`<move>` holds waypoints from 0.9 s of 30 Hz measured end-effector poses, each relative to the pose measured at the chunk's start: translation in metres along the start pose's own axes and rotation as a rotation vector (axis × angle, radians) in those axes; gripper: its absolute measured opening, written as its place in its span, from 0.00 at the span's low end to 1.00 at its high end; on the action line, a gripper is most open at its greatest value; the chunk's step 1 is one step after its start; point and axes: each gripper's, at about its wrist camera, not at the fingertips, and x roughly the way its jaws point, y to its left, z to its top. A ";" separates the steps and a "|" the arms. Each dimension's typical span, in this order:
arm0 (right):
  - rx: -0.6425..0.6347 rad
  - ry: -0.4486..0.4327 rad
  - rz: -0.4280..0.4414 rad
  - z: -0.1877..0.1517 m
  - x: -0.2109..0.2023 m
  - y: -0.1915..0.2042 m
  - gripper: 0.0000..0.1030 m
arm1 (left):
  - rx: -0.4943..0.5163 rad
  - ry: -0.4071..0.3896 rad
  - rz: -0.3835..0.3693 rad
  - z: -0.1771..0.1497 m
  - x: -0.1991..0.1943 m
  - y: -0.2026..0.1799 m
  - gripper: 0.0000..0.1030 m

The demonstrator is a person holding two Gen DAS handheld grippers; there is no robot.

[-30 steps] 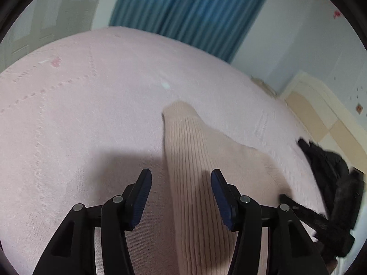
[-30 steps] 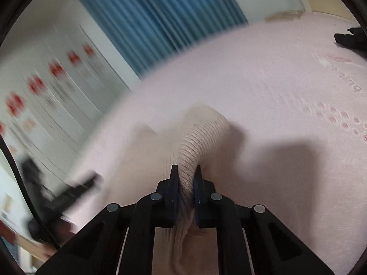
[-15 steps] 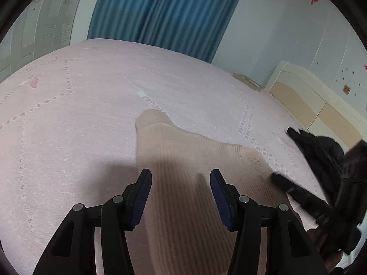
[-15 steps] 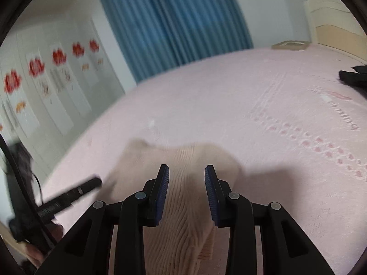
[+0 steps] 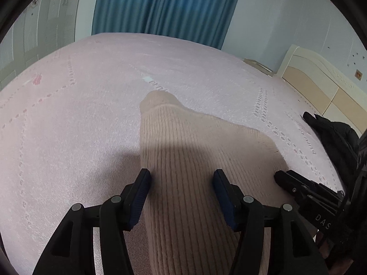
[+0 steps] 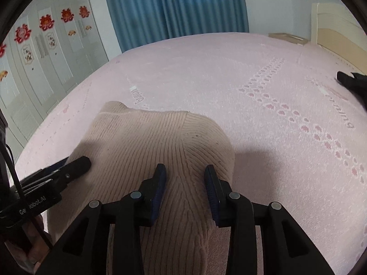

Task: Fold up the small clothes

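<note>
On the pink bed [image 5: 96, 119] lies a beige ribbed sweater [image 5: 197, 151], spread flat beneath both tongs. The left tongs [image 5: 181, 183] stand about half apart and are opening, pads over the knit but gripping nothing. The right tongs [image 6: 185, 178] gape narrower, also clamping nothing, with the sweater's folded edge below them. The sweater's near end is cut off by the frame. A black garment [image 5: 332, 137] is partly hidden at the bed's edge.
</note>
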 end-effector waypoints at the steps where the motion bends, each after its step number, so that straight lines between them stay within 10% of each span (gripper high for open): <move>1: -0.004 -0.003 -0.003 0.000 0.000 0.001 0.33 | -0.008 0.003 -0.004 0.000 0.001 0.001 0.55; 27: -0.002 -0.022 -0.021 -0.001 0.001 0.001 0.33 | 0.010 -0.033 0.044 -0.004 -0.003 -0.005 0.55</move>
